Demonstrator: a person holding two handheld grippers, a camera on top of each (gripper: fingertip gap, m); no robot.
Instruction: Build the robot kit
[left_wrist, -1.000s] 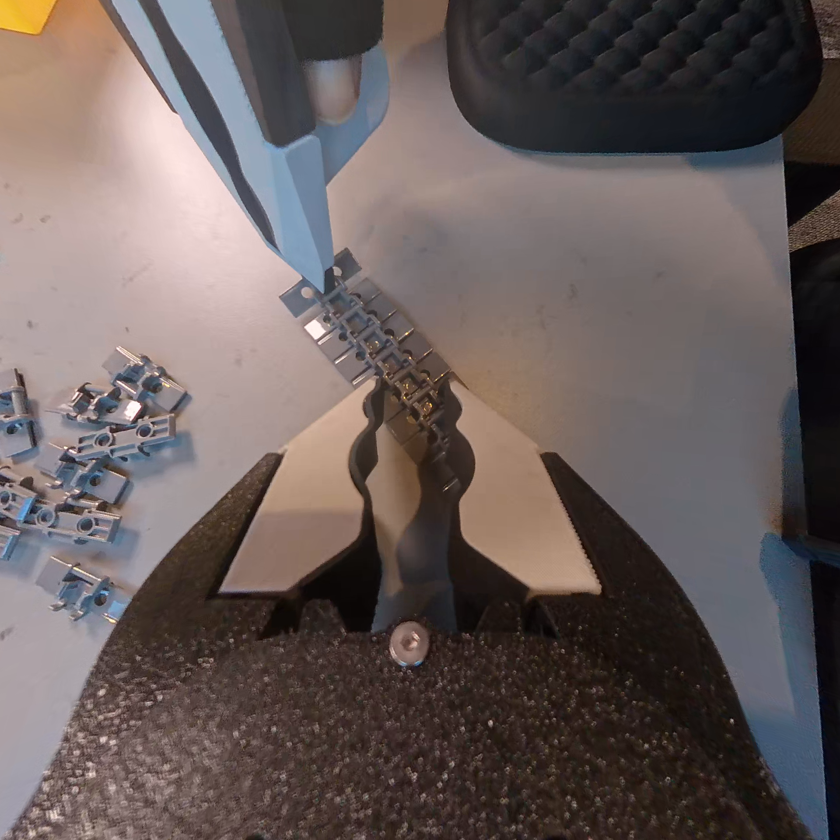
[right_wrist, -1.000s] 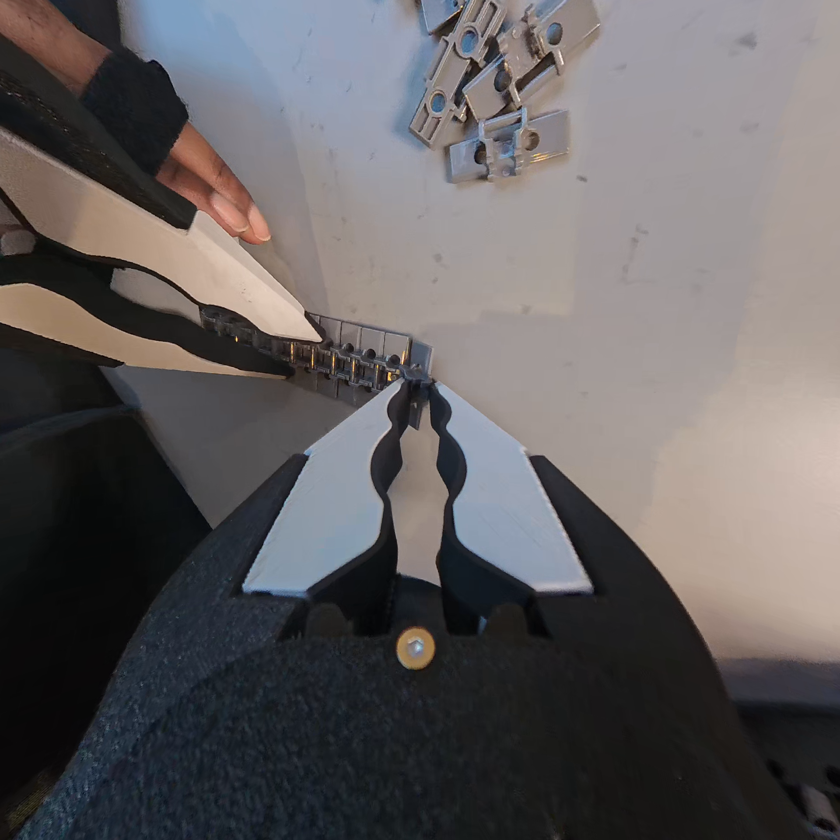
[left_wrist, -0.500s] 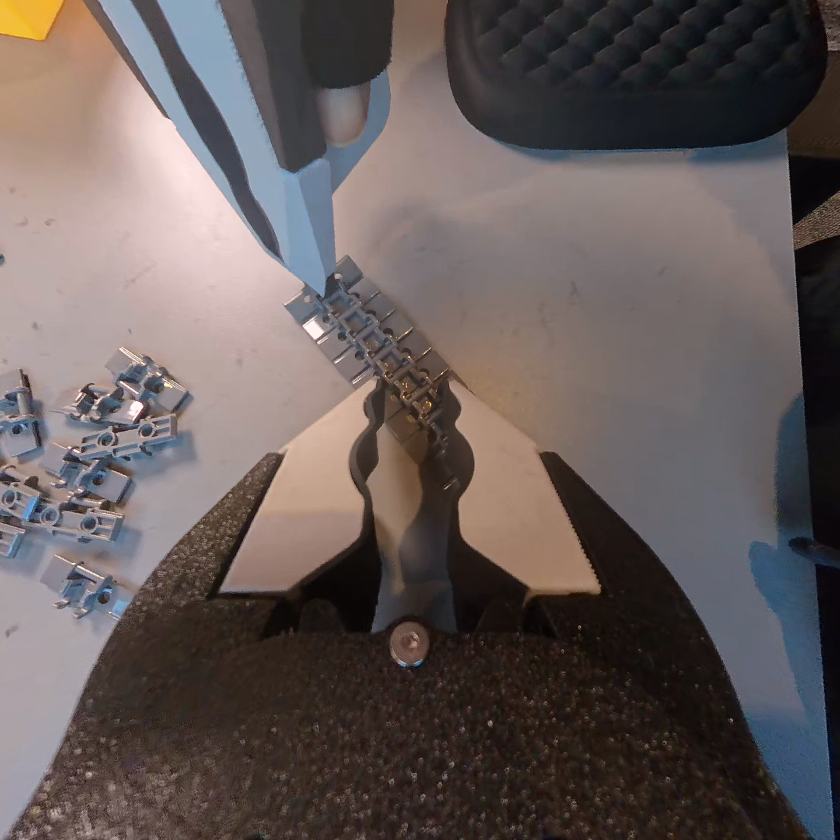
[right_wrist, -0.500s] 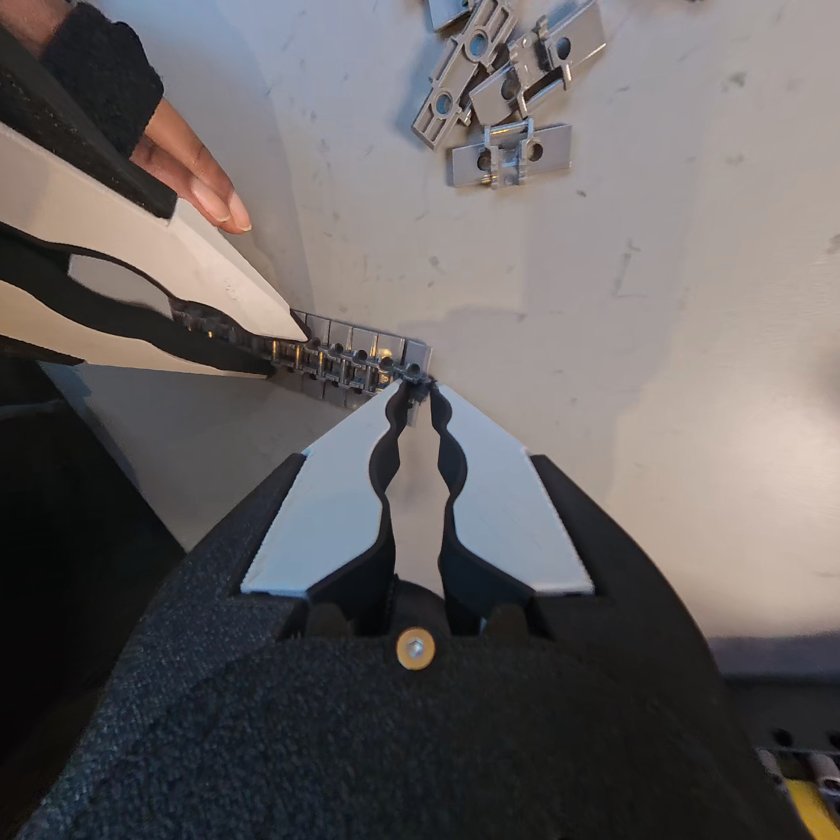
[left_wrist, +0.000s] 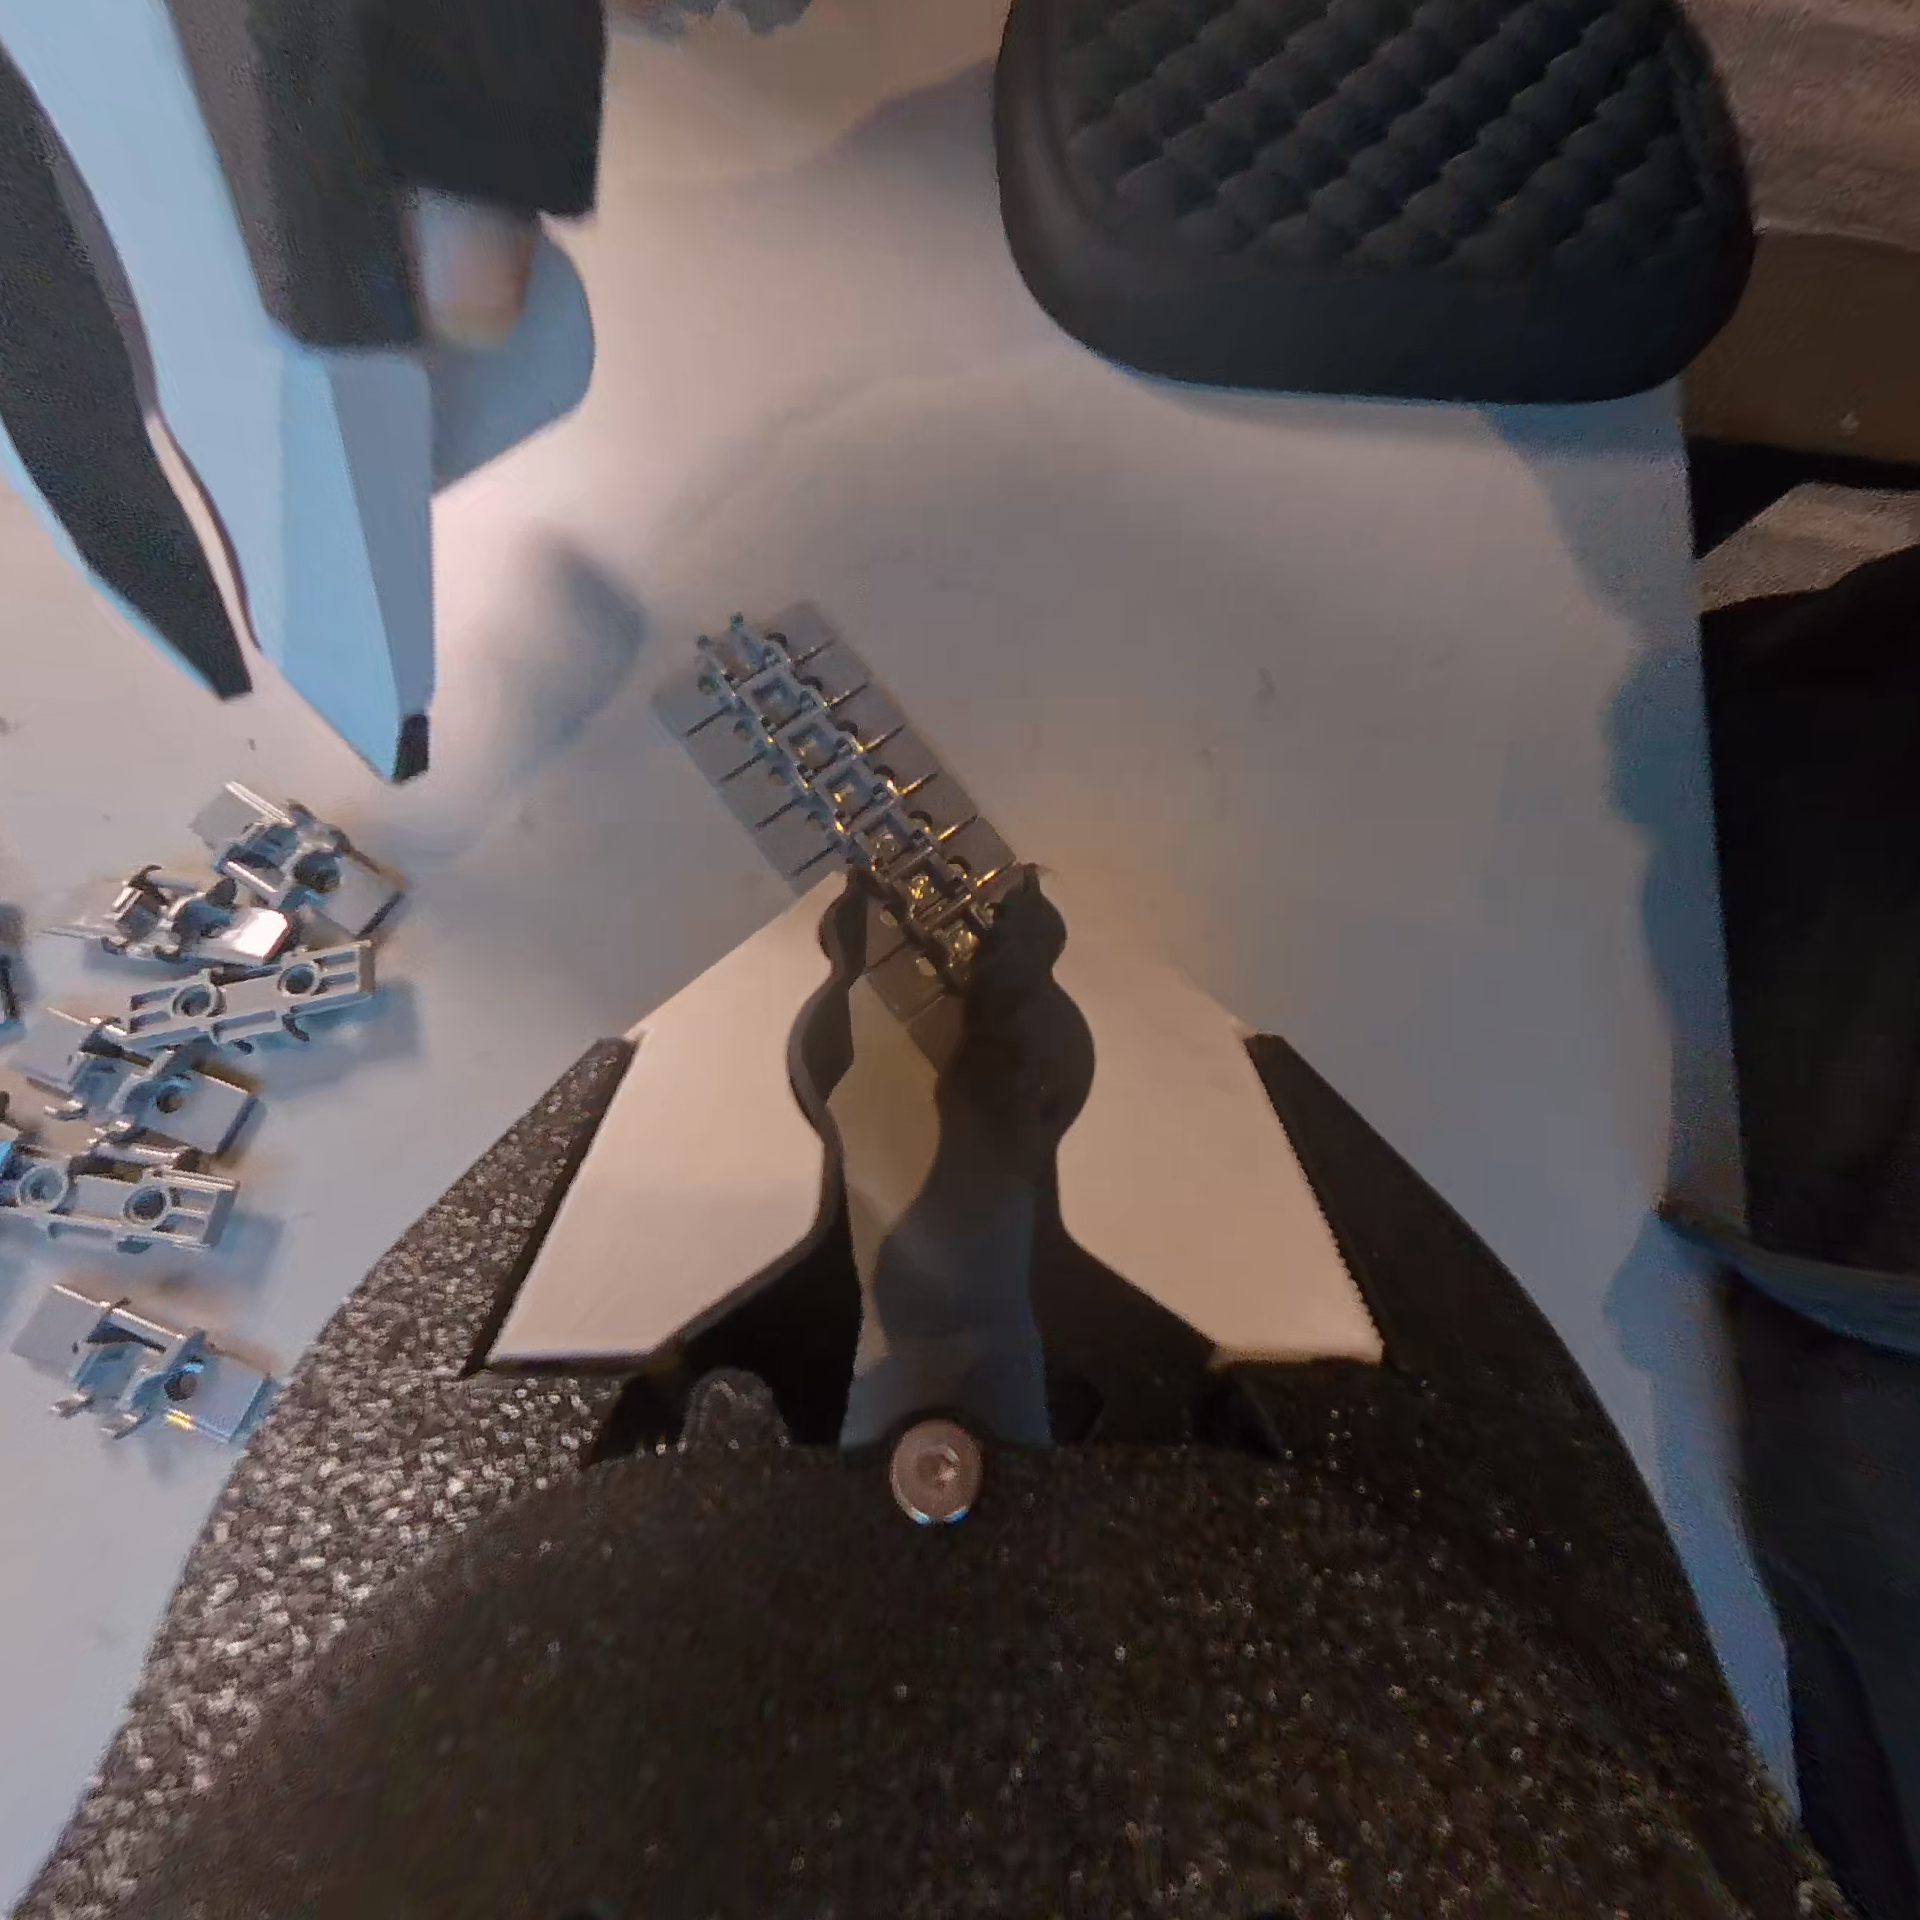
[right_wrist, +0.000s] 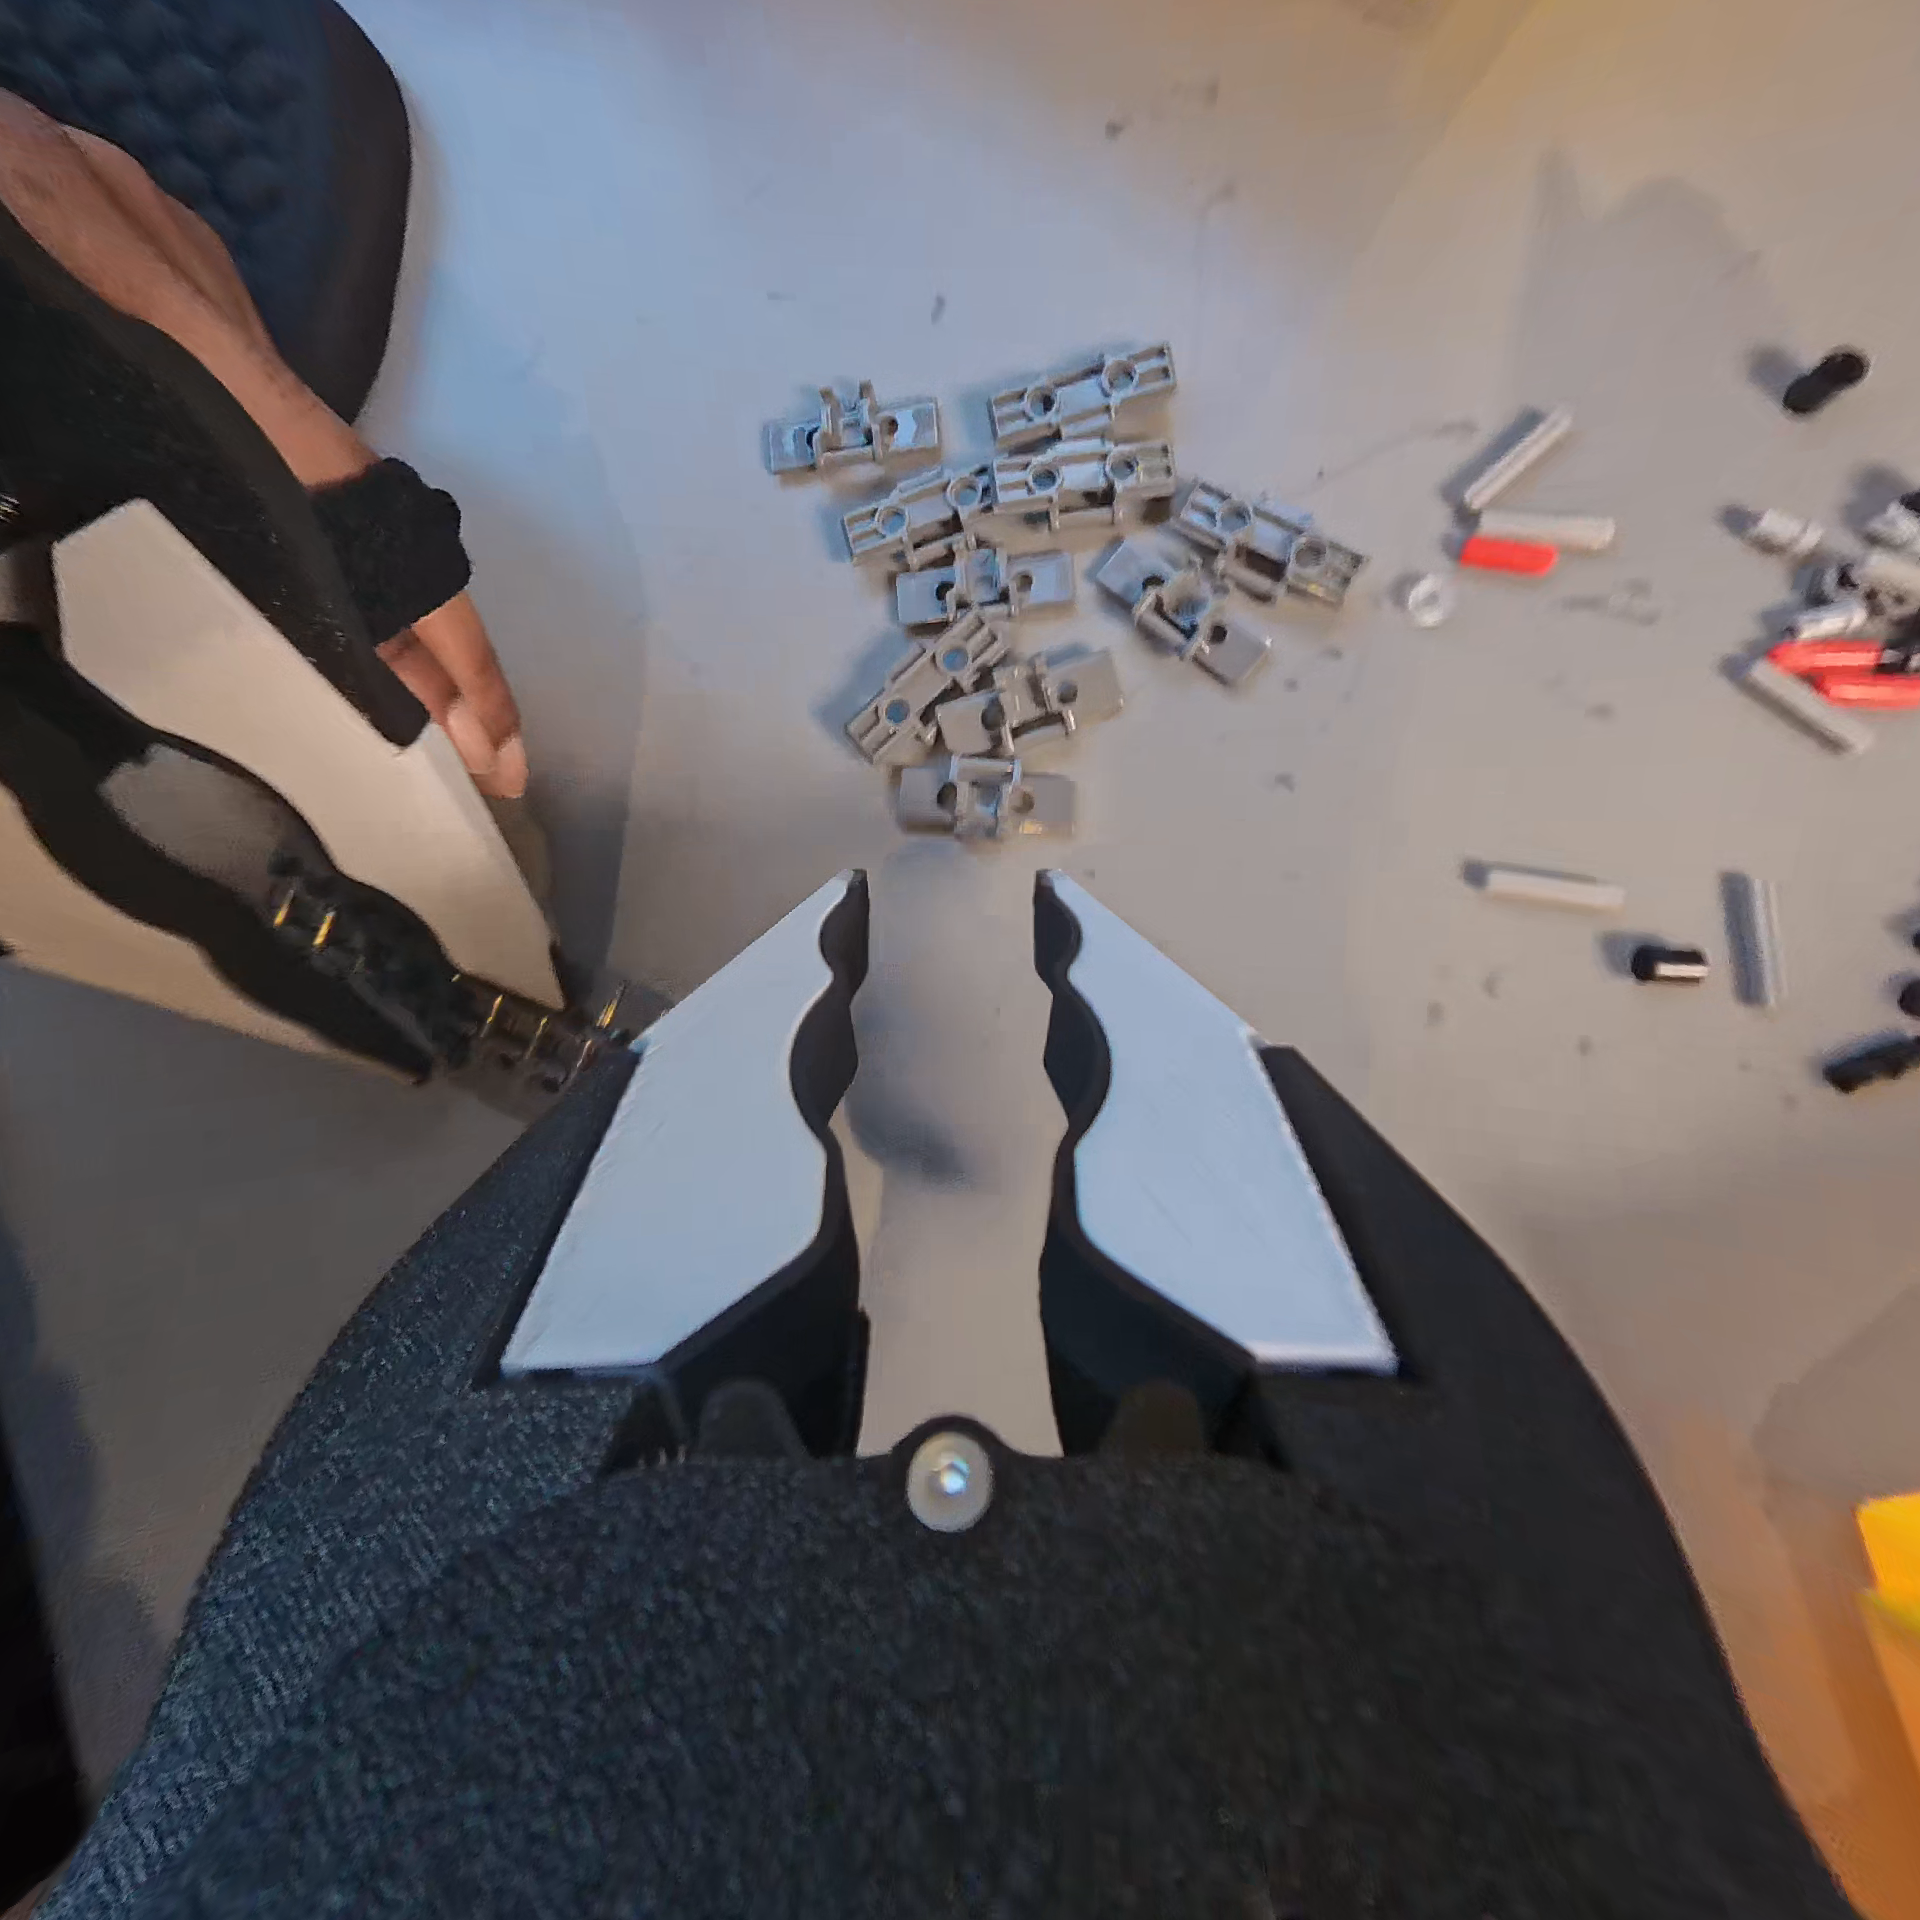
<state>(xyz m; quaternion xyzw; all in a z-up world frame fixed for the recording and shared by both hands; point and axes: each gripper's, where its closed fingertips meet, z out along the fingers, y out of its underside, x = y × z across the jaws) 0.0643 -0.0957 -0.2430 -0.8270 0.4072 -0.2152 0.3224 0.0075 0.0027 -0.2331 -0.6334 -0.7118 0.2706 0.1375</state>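
Pinched between the left gripper's (left_wrist: 940, 914) fingertips is the near end of a short grey chain (left_wrist: 831, 774) of linked track pieces; the rest of it runs up and to the left from the tips over the white table (left_wrist: 1195, 644), and whether it rests on the surface or hangs just above it I cannot tell. Its far end is free. A second ago the right gripper's tips were closed on that far end; now the right gripper (right_wrist: 951, 883) has let go and drawn off toward the loose pieces, its fingers spread with only bare table between them. In the left wrist view it shows at upper left (left_wrist: 312, 582), blurred, its tip apart from the chain and near the closest loose links.

The chain is a row of flat grey plates joined down the middle by a raised spine of small clips and pins, with about six plates showing beyond the fingertips. In the right wrist view it is mostly hidden behind the left gripper (right_wrist: 582, 1023) at far left, where a hand (right_wrist: 447, 675) with a black finger band grips that tool.

Loose links (right_wrist: 1023, 582) of the same kind lie heaped just beyond the right gripper's tips. Farther right are scattered small parts (right_wrist: 1621, 665), grey, red and black. A black chair seat (left_wrist: 1371, 187) lies past the table's far edge.
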